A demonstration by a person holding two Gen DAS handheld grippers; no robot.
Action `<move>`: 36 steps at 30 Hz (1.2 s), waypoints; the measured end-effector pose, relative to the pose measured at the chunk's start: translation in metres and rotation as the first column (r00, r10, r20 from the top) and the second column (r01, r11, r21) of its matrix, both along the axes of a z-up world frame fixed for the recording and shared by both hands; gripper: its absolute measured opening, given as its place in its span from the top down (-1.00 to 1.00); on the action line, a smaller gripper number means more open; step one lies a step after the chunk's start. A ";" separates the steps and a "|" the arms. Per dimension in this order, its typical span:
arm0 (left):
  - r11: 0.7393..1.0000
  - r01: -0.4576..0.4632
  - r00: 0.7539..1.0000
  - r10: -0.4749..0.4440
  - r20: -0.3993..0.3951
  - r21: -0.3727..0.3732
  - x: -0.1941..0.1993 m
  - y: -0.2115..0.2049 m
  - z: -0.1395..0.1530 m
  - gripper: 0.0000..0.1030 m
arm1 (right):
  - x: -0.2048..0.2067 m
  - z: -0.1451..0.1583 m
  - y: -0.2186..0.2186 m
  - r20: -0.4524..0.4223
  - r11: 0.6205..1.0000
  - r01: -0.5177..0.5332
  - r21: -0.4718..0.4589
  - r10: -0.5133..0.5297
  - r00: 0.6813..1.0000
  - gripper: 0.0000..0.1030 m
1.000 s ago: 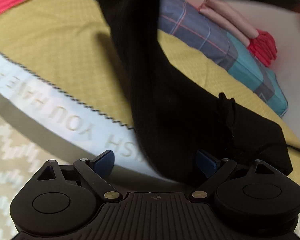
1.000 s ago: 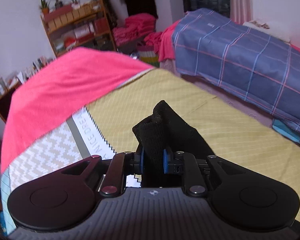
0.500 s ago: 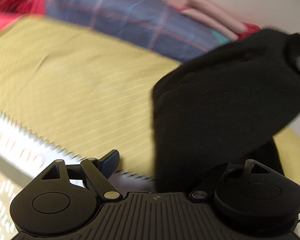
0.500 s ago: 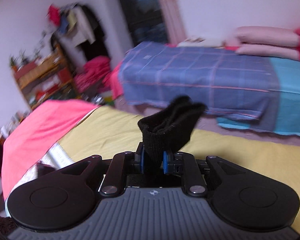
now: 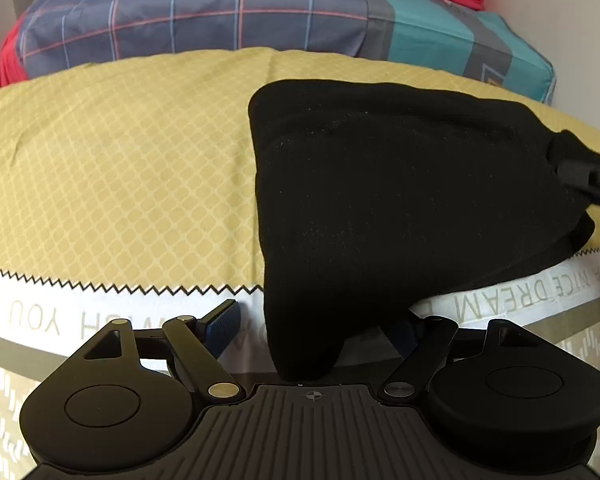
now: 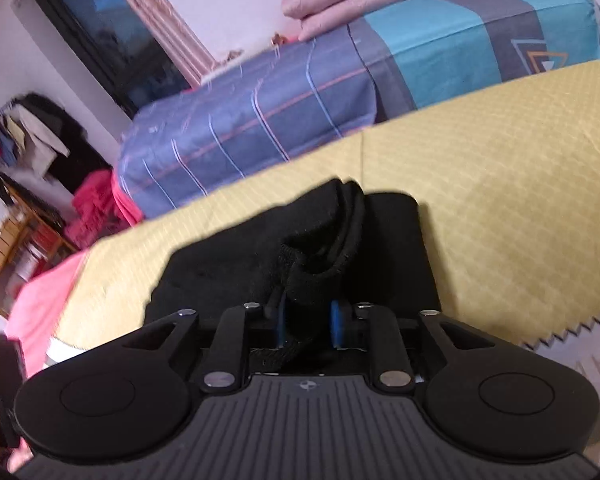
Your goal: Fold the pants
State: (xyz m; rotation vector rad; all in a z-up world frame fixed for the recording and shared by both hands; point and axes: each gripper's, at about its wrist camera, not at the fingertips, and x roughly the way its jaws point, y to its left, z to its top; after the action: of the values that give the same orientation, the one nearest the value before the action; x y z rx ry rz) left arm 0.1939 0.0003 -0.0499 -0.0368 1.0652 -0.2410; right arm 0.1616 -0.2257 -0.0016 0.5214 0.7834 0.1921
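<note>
Black pants [image 5: 400,208] folded on the yellow bedspread [image 5: 112,184], long axis running from the left tool [image 5: 312,332] — jaws wide apart, a fold lying loose between them — to the right tool [image 6: 306,320], jaws just parted, cloth between

Foreground: bed under a yellow diamond-pattern cover [image 5: 120,152] with a white lettered band [image 5: 80,316]. Behind: a second bed in blue plaid sheet [image 6: 260,112], folded pink bedding [image 6: 340,4], dark window [image 6: 112,36], wooden shelf [image 6: 16,252], possibly holding books.
</note>
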 end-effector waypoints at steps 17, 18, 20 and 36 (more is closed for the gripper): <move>0.991 0.125 0.992 -0.126 -0.017 -0.057 -0.021 0.011 0.031 -1.00 | -0.015 0.011 -0.023 0.028 0.971 0.197 -0.133 -0.195 0.980 0.39; 0.986 0.152 0.988 -0.152 -0.002 -0.072 -0.027 0.016 0.039 -1.00 | -0.013 0.018 -0.016 0.065 0.969 0.185 -0.165 -0.177 0.982 0.39; 0.977 0.184 0.983 -0.182 0.029 -0.103 -0.034 0.028 0.054 -1.00 | -0.007 0.027 0.004 0.123 0.963 0.108 -0.245 -0.080 0.989 0.37; 0.994 0.020 0.999 -0.023 -0.031 -0.105 0.052 0.018 0.043 -1.00 | 0.017 0.016 -0.002 0.008 0.979 0.022 -0.203 -0.021 1.000 -0.89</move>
State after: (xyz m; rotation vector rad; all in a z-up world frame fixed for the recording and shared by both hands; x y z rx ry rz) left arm 0.2457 0.0187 -0.0067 -0.1242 1.0848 -0.3166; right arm 0.1790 -0.2280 0.0140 0.3354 0.7819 0.0920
